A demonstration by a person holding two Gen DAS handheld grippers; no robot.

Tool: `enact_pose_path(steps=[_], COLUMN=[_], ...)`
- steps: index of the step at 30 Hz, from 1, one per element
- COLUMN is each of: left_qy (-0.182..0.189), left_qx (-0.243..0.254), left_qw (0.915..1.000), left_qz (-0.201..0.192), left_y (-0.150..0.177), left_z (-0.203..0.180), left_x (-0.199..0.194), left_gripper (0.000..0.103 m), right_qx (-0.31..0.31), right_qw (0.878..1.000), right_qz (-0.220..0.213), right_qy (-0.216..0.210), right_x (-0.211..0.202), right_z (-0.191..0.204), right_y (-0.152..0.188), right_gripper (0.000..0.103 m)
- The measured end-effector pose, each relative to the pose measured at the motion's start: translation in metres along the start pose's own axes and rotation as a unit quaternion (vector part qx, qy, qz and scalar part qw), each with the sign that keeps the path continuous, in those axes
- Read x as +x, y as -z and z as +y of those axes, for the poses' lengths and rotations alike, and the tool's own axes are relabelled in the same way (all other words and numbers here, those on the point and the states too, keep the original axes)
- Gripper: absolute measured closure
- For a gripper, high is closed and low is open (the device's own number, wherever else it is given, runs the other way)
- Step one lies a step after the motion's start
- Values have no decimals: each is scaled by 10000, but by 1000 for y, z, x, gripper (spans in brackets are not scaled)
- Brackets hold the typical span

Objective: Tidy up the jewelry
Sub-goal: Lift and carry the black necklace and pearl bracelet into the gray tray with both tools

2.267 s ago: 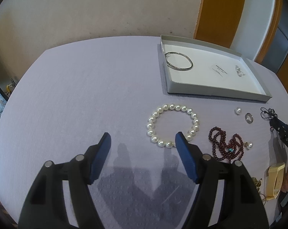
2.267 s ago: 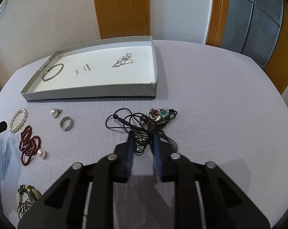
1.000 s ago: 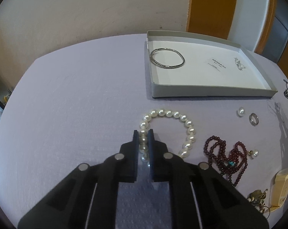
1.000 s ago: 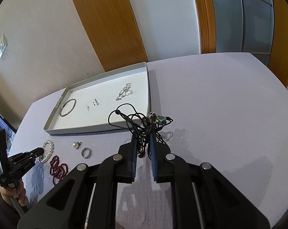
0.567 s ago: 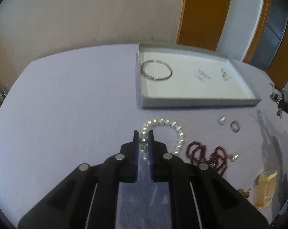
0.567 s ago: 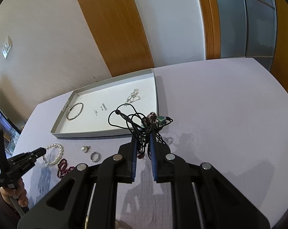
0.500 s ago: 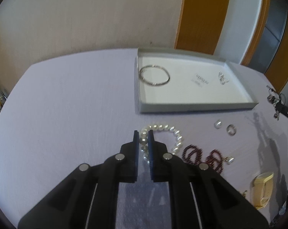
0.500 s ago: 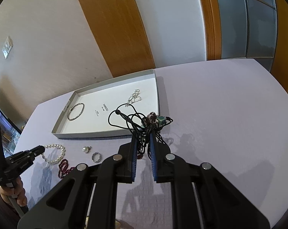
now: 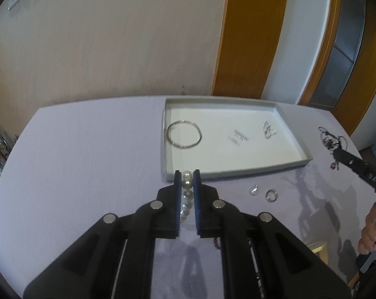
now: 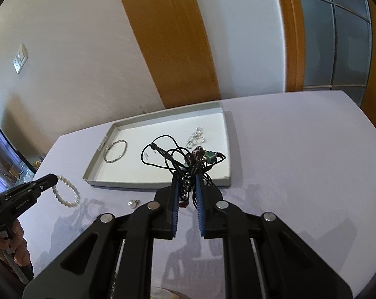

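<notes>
At the centre of the left wrist frame, the left gripper [image 9: 187,178] is clenched on a white pearl bead bracelet [image 9: 186,189], carried clear of the lilac table [image 9: 83,154], evidently for delivery. The right gripper [image 10: 186,177] is clamped on a tangled black cord necklace with a green bead [image 10: 188,158]. Beyond both, the shallow grey cardboard tray [image 10: 160,183] is kept as the collecting place, with a thin silver bangle [image 9: 184,134] inside.

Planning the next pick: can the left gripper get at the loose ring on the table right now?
Probably not yet. The left gripper is shut on the pearl bracelet, so it would have to drop that first. The ring itself lies bare on the table in front of the tray, with nothing over it.
</notes>
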State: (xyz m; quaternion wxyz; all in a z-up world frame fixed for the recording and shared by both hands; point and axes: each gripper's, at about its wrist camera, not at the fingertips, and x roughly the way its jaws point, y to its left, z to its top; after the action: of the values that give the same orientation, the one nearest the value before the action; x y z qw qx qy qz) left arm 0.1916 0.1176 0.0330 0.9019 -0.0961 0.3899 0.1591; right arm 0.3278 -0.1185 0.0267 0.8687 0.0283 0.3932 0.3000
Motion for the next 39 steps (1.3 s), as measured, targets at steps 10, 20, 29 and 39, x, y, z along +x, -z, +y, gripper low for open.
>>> enact_pose_path(steps=[10,20,29,39], left_qy=[103,142,115,61], left_qx=[142,144,126,58], left_qw=[9997,9997,9998,9994], left_qz=[-189,-163,110,331], left_y=[-41,-75,-74,-69], left_z=[-29,-61,-75,-74], left_x=[-10,28,78,103], left_gripper=[94,94,94,94], right_qx=[-112,-167,-153,-66], right_qw=[9997,9989,9985,9971], right_qz=[57,256,488,755], right_qy=[-204,-355,-204,-44], right_x=[17,57,85,106], right_z=[16,22,10,-1], right_y=[-19,-34,-27,-21], right_gripper=[90,90,90,89])
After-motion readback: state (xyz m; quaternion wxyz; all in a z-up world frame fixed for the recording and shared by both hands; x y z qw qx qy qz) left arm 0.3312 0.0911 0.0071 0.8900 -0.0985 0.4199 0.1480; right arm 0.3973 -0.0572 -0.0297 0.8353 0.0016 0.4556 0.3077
